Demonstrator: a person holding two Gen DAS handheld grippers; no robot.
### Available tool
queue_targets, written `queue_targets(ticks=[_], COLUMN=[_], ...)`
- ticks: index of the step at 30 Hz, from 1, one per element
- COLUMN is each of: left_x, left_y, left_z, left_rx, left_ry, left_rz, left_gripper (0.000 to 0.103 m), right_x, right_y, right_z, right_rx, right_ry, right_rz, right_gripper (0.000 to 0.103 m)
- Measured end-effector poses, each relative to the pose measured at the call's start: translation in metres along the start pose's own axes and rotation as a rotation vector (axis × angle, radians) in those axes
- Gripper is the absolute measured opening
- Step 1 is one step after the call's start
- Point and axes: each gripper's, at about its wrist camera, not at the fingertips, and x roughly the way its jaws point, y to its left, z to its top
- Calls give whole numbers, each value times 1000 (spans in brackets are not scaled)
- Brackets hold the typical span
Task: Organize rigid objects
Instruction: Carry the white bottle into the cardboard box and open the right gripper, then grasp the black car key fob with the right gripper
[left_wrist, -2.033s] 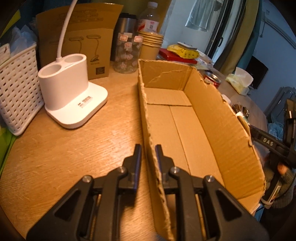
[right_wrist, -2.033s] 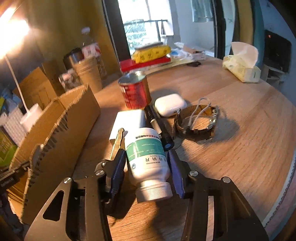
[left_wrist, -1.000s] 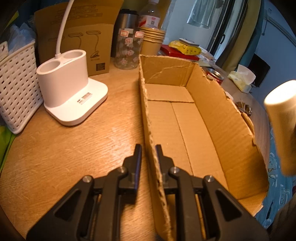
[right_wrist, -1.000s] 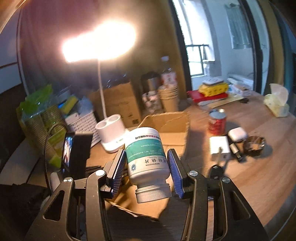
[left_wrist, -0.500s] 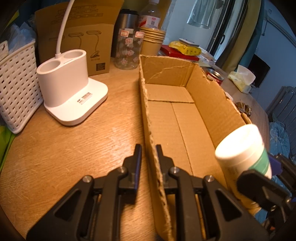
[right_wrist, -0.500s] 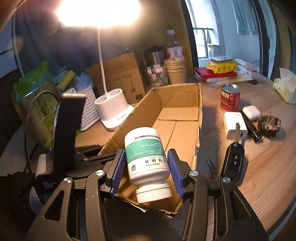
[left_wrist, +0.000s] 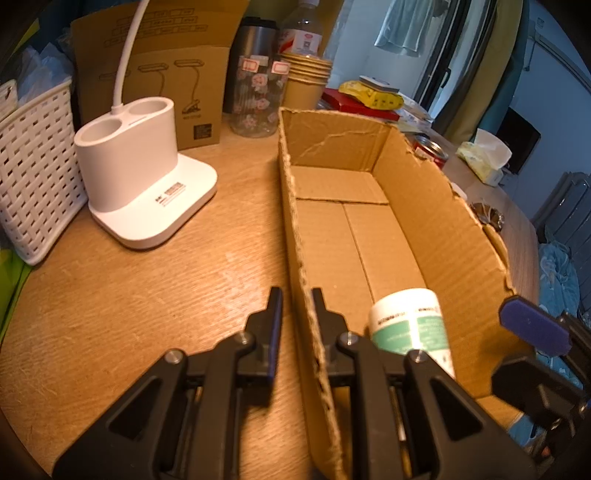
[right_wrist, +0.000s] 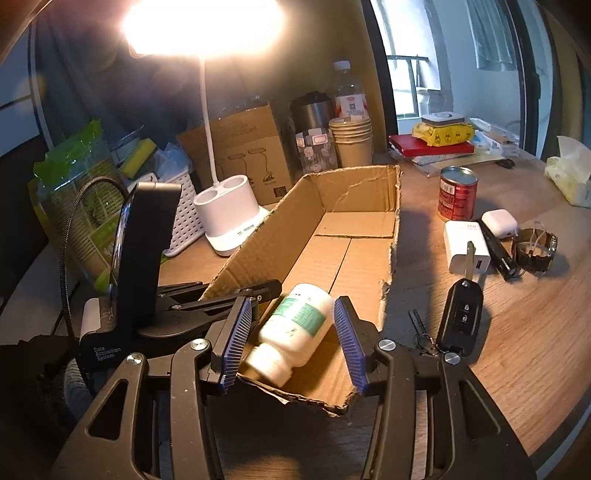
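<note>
Already the white pill bottle (right_wrist: 295, 334) lies on its side on the floor of the cardboard box (right_wrist: 354, 192), at the near end, cap toward the camera. It seems to be the only thing in the box, so the sorting looks barely begun. Left on the bench (right_wrist: 517, 332) to the right of the box are a car key (right_wrist: 460, 314), a white charger (right_wrist: 467, 245), a black pen-like stick (right_wrist: 498, 251), an earbud case (right_wrist: 498, 221), a wristwatch (right_wrist: 535, 249) and a red can (right_wrist: 457, 194).

Seen from the right wrist, the bottle sits between the blue pads of the right gripper (right_wrist: 291, 345), but the jaws stand apart and neither pad seems to press on it; a gap shows on both sides. The bottle appears released rather than held.

At the left, the left gripper (left_wrist: 295, 306) has its jaws clamped on the box's left wall, one finger outside and one inside, apparently steadying it. A white desk lamp base (left_wrist: 147, 184) and a white basket (left_wrist: 33, 166) stand farther left.
</note>
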Motion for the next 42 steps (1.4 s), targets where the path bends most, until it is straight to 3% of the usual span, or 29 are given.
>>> queue_targets(ticks=[10, 22, 30, 42], left_x=[0, -1, -1, -2], left_y=[0, -2, -2, -4], left_z=[0, -2, -2, -3], left_rx=[0, 0, 0, 2], left_ry=[0, 0, 0, 1], left_rz=[0, -2, -2, -6], left_gripper=[15, 15, 15, 15], right_x=[-23, -34, -18, 22], right_y=[-15, -66, -90, -96], right_z=[6, 3, -6, -10], right_rx=[16, 73, 92, 68], right_ry=[-70, -101, -64, 23], right_rz=[-56, -254, -345, -369], right_gripper=[50, 51, 51, 51])
